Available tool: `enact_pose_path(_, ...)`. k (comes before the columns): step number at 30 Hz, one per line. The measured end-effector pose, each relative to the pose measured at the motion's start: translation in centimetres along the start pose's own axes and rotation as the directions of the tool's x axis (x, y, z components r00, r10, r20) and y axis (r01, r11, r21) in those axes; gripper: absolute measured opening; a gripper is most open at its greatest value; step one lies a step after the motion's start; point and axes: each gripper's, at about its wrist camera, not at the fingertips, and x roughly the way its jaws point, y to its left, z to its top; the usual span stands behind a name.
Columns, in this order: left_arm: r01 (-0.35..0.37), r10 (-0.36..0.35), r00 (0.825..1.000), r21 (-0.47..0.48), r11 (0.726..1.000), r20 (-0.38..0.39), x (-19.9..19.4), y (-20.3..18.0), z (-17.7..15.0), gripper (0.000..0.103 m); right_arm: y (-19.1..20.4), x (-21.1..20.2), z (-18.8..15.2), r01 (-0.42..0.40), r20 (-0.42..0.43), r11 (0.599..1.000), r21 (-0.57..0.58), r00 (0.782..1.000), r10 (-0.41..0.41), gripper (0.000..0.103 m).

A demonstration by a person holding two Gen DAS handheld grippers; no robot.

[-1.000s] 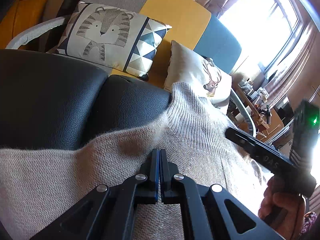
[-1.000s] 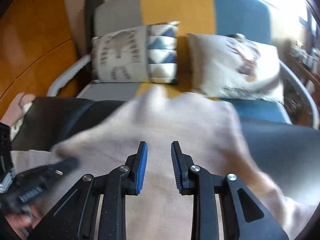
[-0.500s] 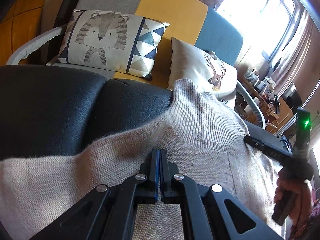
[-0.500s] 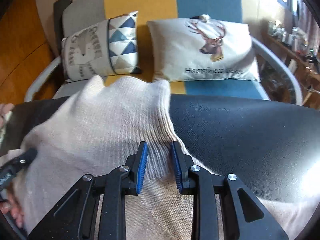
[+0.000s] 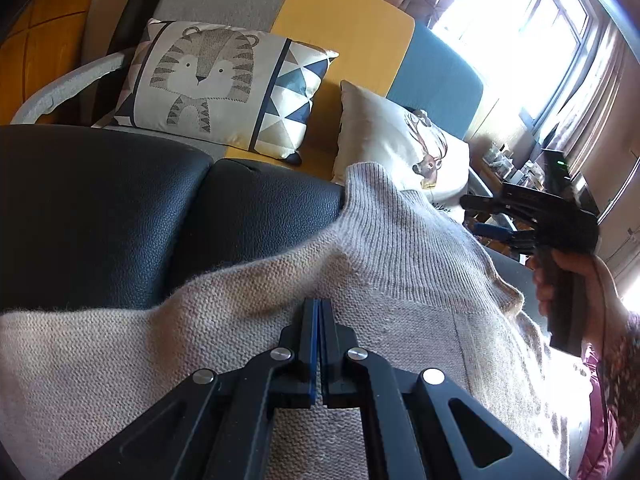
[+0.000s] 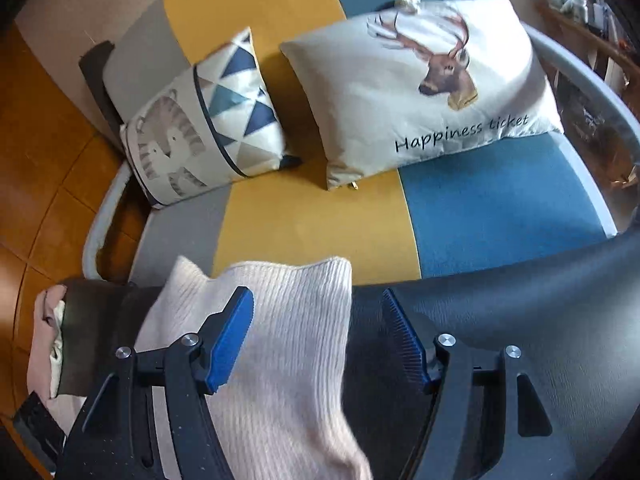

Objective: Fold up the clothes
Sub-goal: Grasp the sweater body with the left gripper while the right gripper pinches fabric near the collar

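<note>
Beige knit sweater (image 5: 280, 320), soft and floppy; left gripper (image 5: 319, 312) pinches its body, right gripper (image 6: 320, 340) gapes above the ribbed hem (image 6: 288, 300), a firmer hold.

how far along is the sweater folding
Early. Done: the beige sweater lies spread over the black leather seat, its ribbed end reaching the far edge. In hand: the left tongs are shut, apparently on the knit near the camera; the right tongs are open above the ribbed end. Left: no finished fold shows yet.
</note>
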Motion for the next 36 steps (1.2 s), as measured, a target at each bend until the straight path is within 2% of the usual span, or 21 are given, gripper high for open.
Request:
enact_pose_path(3,0.003,-0.003,1.000,-0.001,1.000,0.004,0.0,0.0,0.0,0.001,-0.1,1.5,0.3,0.007,-0.057,1.000,0.000,0.998,-0.007,0.070)
enact_pose_path(4,0.004,-0.004,1.000,-0.002,1.000,0.005,0.1,0.1,0.0,0.001,0.0,1.8,0.4,0.011,-0.056,1.000,-0.010,0.998,-0.011,0.067)
enact_pose_path(5,0.006,-0.006,1.000,-0.003,1.000,0.006,0.1,0.1,0.0,0.001,0.2,2.1,0.5,0.010,-0.063,1.000,-0.026,0.998,-0.012,0.059)
enact_pose_path(6,0.008,-0.008,1.000,-0.005,1.000,0.008,0.1,0.1,0.0,0.001,0.5,2.4,0.5,0.009,-0.070,0.999,-0.041,0.997,-0.012,0.033)
enact_pose_path(7,0.008,-0.008,1.000,-0.005,1.000,0.010,0.1,0.1,0.0,0.001,0.7,2.6,0.4,0.002,-0.072,0.999,-0.048,0.997,-0.006,0.017)
enact_pose_path(9,0.005,-0.005,1.000,-0.001,1.000,0.013,0.1,0.1,-0.1,0.001,1.1,2.9,0.3,-0.012,-0.077,0.998,-0.062,0.997,0.007,0.012)
enact_pose_path(14,0.005,-0.005,1.000,-0.001,1.000,0.018,0.1,0.1,-0.2,0.001,2.9,-1.1,0.0,-0.087,0.050,0.992,-0.088,0.995,0.091,0.011)
enact_pose_path(17,0.001,-0.001,1.000,0.001,1.000,0.018,0.2,0.0,-0.3,0.001,4.8,-5.6,-1.1,-0.166,0.123,0.975,-0.146,0.975,0.185,0.010)
enact_pose_path(20,-0.010,0.010,1.000,0.009,1.000,0.017,0.2,-0.2,-0.4,0.001,6.9,-9.4,-3.3,-0.199,0.134,0.950,-0.240,0.963,0.236,0.009)
enact_pose_path(22,-0.014,0.014,1.000,0.011,1.000,0.015,0.3,-0.3,-0.4,0.001,8.2,-12.1,-6.3,-0.221,0.124,0.925,-0.309,0.955,0.269,0.009)
enact_pose_path(27,0.014,-0.014,1.000,-0.017,1.000,0.006,0.3,0.1,-0.5,0.001,8.9,-15.2,-13.6,-0.200,0.098,0.906,-0.374,0.962,0.253,0.007)
enact_pose_path(30,0.053,-0.053,0.999,-0.044,0.998,-0.012,0.1,0.6,-0.4,0.003,7.9,-15.1,-17.8,-0.176,0.064,0.918,-0.356,0.975,0.212,0.007)
enact_pose_path(35,0.074,-0.080,0.995,-0.099,0.992,-0.055,-1.8,1.3,-1.0,0.004,5.9,-15.4,-21.6,-0.197,0.056,0.939,-0.283,0.974,0.221,0.007)
enact_pose_path(36,0.078,-0.085,0.995,-0.110,0.991,-0.060,-2.4,1.4,-1.3,0.010,5.5,-15.5,-22.4,-0.201,0.055,0.942,-0.268,0.973,0.223,0.007)
